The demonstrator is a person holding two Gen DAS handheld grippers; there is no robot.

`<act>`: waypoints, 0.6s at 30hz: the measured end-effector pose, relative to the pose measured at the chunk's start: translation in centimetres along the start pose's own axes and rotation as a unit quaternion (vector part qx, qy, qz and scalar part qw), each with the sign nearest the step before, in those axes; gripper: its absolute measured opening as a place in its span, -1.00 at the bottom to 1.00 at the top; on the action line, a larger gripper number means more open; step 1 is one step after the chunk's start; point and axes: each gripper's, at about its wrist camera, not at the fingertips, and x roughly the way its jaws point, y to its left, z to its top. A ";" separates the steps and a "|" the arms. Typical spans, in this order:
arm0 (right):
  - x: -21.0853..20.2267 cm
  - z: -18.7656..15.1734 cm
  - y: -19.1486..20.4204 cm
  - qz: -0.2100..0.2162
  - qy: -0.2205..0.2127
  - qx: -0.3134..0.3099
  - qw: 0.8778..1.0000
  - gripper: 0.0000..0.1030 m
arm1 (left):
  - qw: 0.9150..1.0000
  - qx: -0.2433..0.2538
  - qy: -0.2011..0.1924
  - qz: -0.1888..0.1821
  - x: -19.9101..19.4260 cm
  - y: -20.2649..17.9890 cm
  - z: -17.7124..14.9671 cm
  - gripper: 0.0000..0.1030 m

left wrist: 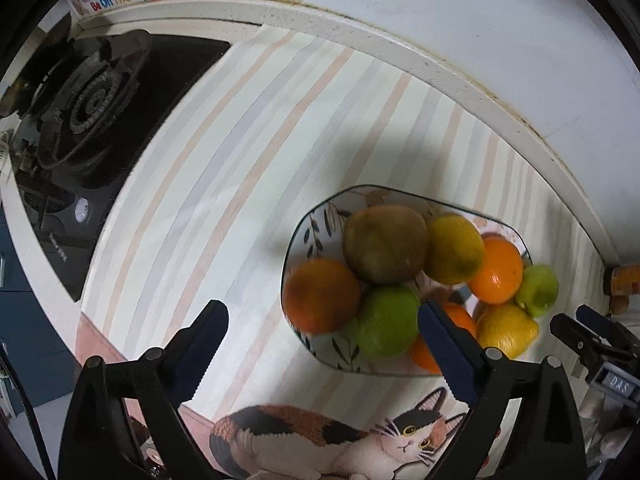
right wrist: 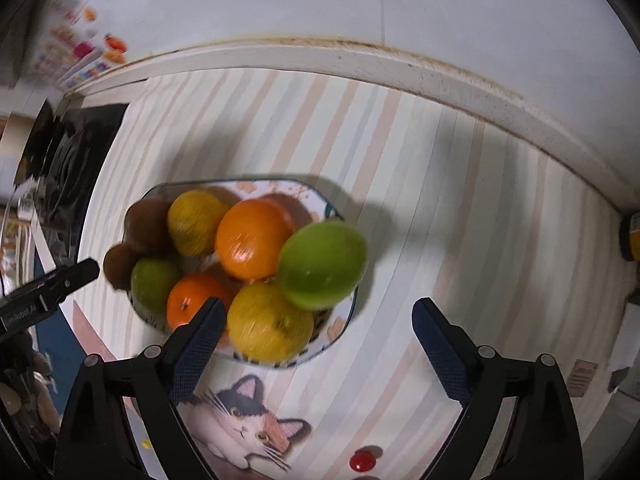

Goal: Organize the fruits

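A patterned plate (left wrist: 316, 216) (right wrist: 340, 320) on the striped mat holds several fruits: oranges (left wrist: 322, 296) (right wrist: 254, 238), yellow lemons (left wrist: 454, 250) (right wrist: 270, 328), green limes (left wrist: 386, 320) (right wrist: 322, 264) and brown kiwis (left wrist: 384, 244) (right wrist: 146, 226). The green lime in the right wrist view is blurred at the plate's right rim. My left gripper (left wrist: 324, 316) is open and empty, hovering over the plate's near left side. My right gripper (right wrist: 320, 316) is open and empty above the plate's near edge; its fingers (left wrist: 584, 332) show at the right of the left wrist view.
A black gas stove (left wrist: 92, 120) sits left of the mat. A white ledge and wall (left wrist: 440, 60) run behind. A cat picture (right wrist: 248, 420) is on the mat's near part. A small red object (right wrist: 362, 460) lies near the front. A dark jar (right wrist: 632, 236) stands far right.
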 end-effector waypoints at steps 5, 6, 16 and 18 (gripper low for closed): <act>-1.8 -3.3 1.5 -0.014 -0.014 -0.032 0.999 0.86 | 0.999 0.010 -0.031 0.029 -2.0 -0.9 -3.1 0.88; -2.2 -4.1 1.7 -0.016 -0.016 -0.036 0.999 0.86 | 0.999 0.013 -0.037 0.033 -2.3 -1.1 -3.7 0.88; -4.6 -8.7 1.9 -0.014 -0.028 -0.051 0.998 0.86 | 0.997 0.024 -0.061 0.031 -5.2 -2.1 -8.8 0.88; -5.7 -9.5 1.8 -0.013 -0.036 -0.053 0.998 0.86 | 0.997 0.023 -0.067 0.026 -6.1 -2.3 -9.6 0.89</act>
